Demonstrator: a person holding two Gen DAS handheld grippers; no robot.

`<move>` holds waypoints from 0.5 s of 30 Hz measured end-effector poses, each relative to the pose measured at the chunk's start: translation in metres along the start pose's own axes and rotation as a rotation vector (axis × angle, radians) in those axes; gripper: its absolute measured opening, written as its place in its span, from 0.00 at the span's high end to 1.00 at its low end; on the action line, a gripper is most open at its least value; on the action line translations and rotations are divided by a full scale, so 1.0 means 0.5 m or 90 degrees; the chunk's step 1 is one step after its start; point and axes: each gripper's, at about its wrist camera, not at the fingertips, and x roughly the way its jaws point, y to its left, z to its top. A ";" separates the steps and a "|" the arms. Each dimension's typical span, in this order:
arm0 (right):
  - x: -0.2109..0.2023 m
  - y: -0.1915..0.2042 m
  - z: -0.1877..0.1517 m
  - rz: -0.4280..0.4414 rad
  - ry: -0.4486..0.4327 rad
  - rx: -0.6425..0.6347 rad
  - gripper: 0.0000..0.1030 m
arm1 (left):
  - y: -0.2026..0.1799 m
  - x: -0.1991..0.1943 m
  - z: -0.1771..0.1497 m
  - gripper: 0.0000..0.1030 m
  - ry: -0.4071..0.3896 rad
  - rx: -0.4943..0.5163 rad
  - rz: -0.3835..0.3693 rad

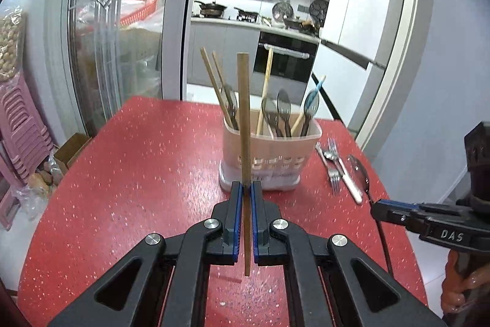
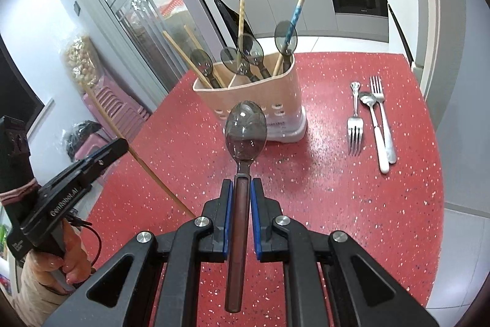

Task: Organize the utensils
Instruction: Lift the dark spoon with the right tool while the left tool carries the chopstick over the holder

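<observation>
My left gripper (image 1: 246, 189) is shut on a wooden chopstick (image 1: 244, 118), held upright above the red table (image 1: 137, 173), just in front of the beige utensil holder (image 1: 269, 161). My right gripper (image 2: 242, 186) is shut on a dark translucent spoon (image 2: 245, 127), bowl forward, near the holder (image 2: 263, 100). The holder has several dark spoons (image 2: 251, 49), chopsticks and a blue-patterned stick (image 2: 292, 17) in it. The left gripper (image 2: 119, 146) with its chopstick (image 2: 144, 164) shows at the left of the right wrist view. The right gripper (image 1: 375, 209) shows at the right of the left wrist view.
Right of the holder on the table lie two forks (image 2: 355, 127), a small metal spoon (image 2: 367, 98) and a white-handled utensil (image 2: 381, 149). Glass sliding doors (image 1: 122, 36) and pink stacked stools (image 1: 18, 124) stand left of the table. A kitchen lies behind.
</observation>
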 end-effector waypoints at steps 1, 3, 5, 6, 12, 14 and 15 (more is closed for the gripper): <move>-0.001 0.001 0.004 0.001 -0.002 -0.001 0.88 | 0.001 -0.004 0.008 0.72 -0.006 -0.002 -0.003; -0.006 0.003 0.017 0.003 -0.008 -0.006 0.88 | 0.000 -0.009 0.026 0.72 -0.016 -0.004 -0.007; -0.009 0.004 0.030 0.005 -0.014 -0.010 0.88 | 0.000 -0.013 0.041 0.72 -0.025 -0.004 -0.008; -0.012 0.004 0.040 0.006 -0.018 -0.012 0.88 | -0.001 -0.014 0.053 0.72 -0.031 -0.003 -0.008; -0.020 -0.001 0.096 0.012 -0.037 -0.010 0.88 | -0.005 -0.014 0.119 0.72 -0.060 -0.008 -0.020; -0.020 -0.003 0.117 0.012 -0.046 -0.011 0.88 | -0.005 -0.010 0.140 0.72 -0.068 -0.008 -0.024; -0.020 -0.004 0.128 0.013 -0.050 -0.011 0.88 | -0.007 -0.007 0.152 0.72 -0.072 -0.008 -0.025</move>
